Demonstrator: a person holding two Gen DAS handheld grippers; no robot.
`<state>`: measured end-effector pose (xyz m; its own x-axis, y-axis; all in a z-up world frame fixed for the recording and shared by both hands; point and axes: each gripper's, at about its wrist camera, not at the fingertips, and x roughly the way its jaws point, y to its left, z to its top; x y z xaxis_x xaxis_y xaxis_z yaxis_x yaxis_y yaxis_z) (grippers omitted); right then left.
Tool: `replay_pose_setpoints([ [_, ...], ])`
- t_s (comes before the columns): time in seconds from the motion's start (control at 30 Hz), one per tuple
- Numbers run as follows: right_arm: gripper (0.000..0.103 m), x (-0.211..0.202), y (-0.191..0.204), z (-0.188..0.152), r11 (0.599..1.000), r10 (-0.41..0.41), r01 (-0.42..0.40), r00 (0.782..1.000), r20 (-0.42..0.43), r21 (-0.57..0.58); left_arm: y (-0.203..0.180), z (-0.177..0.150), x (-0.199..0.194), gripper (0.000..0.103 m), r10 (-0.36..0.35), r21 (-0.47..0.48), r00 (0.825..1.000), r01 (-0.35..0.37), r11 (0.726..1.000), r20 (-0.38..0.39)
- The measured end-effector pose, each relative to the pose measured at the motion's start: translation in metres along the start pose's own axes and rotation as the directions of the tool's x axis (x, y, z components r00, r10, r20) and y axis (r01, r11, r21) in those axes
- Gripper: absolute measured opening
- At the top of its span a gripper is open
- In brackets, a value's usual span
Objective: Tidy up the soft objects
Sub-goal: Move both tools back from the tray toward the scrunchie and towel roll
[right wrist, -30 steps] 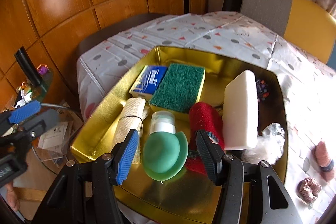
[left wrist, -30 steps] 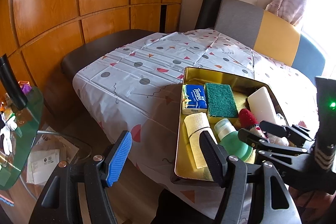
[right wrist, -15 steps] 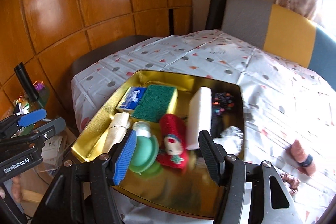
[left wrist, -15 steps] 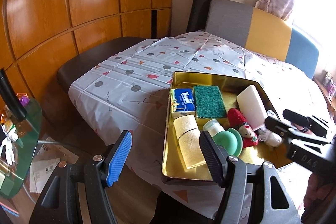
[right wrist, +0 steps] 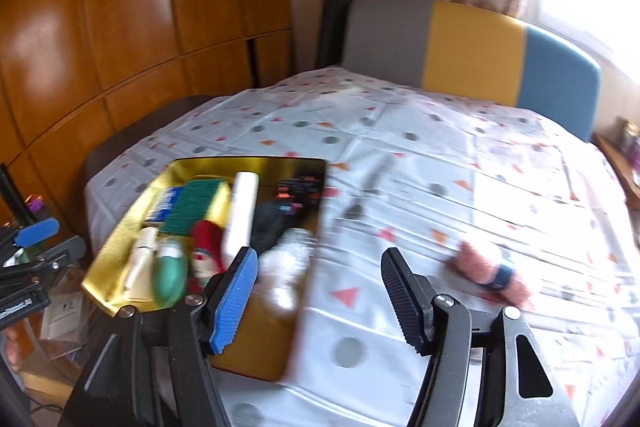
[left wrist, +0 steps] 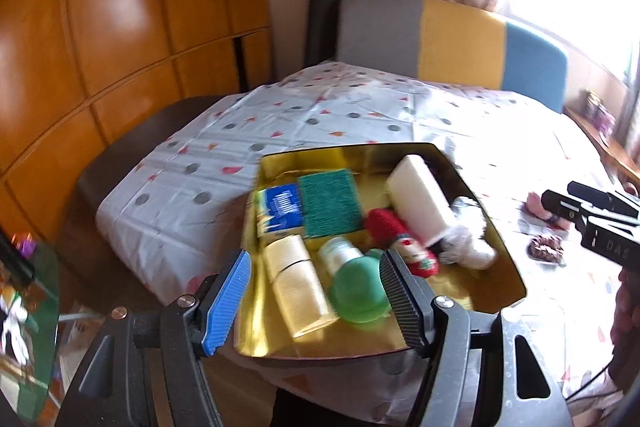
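Both tongs hang released over the gold tray (left wrist: 496, 251) of soft items. Left gripper (left wrist: 316, 291) gapes, empty; right gripper (right wrist: 320, 295) is opening, empty, the pink roll (right wrist: 492, 275) lying right of the tray.

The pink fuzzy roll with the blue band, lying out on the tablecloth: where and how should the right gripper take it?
Grip the pink fuzzy roll across its narrow width, on the pile just beside the blue band, coming down from above. It lies flat and elongated on the tablecloth, clear of the gold tray. The right gripper's jaws are opening, empty.
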<state>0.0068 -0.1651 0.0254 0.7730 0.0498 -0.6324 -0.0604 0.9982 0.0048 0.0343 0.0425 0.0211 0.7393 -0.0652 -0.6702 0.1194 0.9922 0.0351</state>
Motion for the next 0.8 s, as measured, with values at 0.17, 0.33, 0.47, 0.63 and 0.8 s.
replay_pose_setpoints([
  [0.17,0.067,-0.014,-0.052,-0.007,0.993,-0.095,0.094,0.996,0.002,0.067,-0.039,0.009,0.002,0.068,-0.065,0.113,0.998,0.064,0.992,0.010],
  [0.33,0.068,-0.029,-0.108,-0.018,0.972,-0.194,0.193,0.981,-0.011,0.136,-0.082,0.018,0.007,0.068,-0.142,0.220,0.990,0.138,0.966,0.003],
  [0.47,0.071,-0.039,-0.154,-0.034,0.940,-0.270,0.272,0.962,-0.037,0.204,-0.126,0.024,0.014,0.068,-0.215,0.323,0.976,0.211,0.923,-0.022],
  [0.63,0.072,-0.043,-0.202,-0.058,0.882,-0.314,0.320,0.946,-0.073,0.346,-0.186,0.029,0.032,0.076,-0.305,0.436,0.946,0.323,0.840,-0.115],
  [0.8,0.072,-0.043,-0.226,-0.067,0.844,-0.301,0.308,0.949,-0.087,0.439,-0.253,0.020,0.055,0.079,-0.336,0.533,0.920,0.392,0.750,-0.204],
])
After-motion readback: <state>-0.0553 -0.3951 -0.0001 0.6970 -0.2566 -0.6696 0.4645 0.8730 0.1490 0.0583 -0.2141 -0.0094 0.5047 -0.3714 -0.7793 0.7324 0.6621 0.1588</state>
